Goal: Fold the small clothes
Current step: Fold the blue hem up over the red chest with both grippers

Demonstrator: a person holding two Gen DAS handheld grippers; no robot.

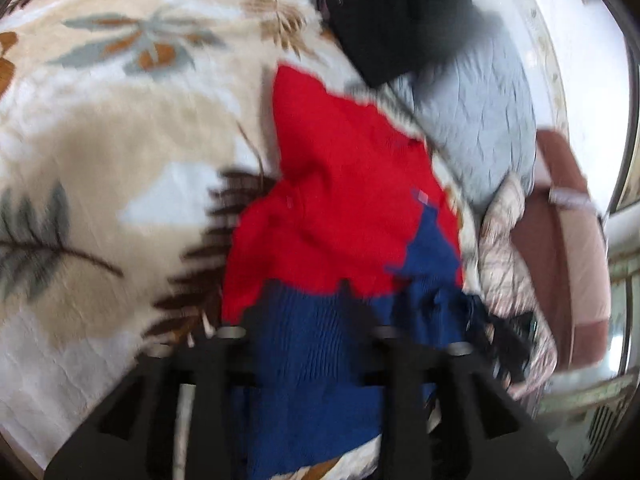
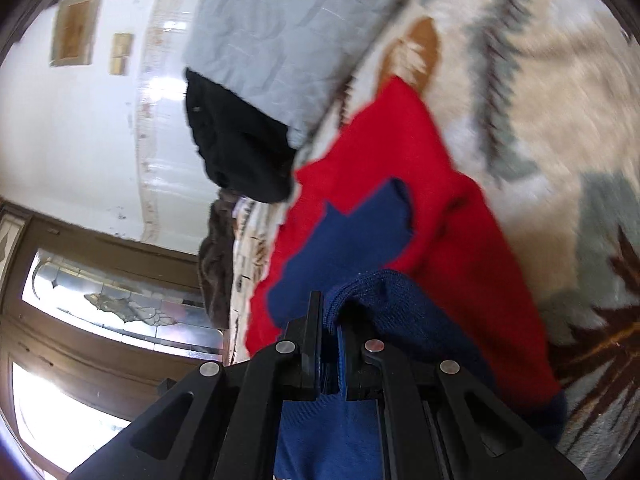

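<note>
The red and blue sweater (image 1: 340,208) is the landmark: it lies spread on the leaf-patterned blanket (image 1: 100,140) of a bed, its blue ribbed hem nearest both cameras, probably laid flat so a fold can be made across it.

In the left wrist view, the blanket stretches away to the left of the sweater. The left gripper (image 1: 308,344) sits over the blue hem with its fingers (image 1: 224,360) set wide apart and the ribbed cloth showing between them. The blur hides the tips, so whether they pinch anything cannot be told. To the upper right of the sweater lie a black garment (image 1: 400,16) and a grey quilted pillow (image 1: 480,120), seemingly pushed aside to keep the folding area free.

In the right wrist view, the black garment (image 2: 236,148) and grey pillow (image 2: 280,40) sit to the upper left of the sweater (image 2: 420,184). The right gripper (image 2: 330,320) has its fingers (image 2: 314,320) nearly closed on a bunched edge of the blue hem, which rises into a ridge just past the tips. That grip looks meant to lift the hem over the red body. The blanket (image 2: 540,80) lies to the sweater's right.
</note>
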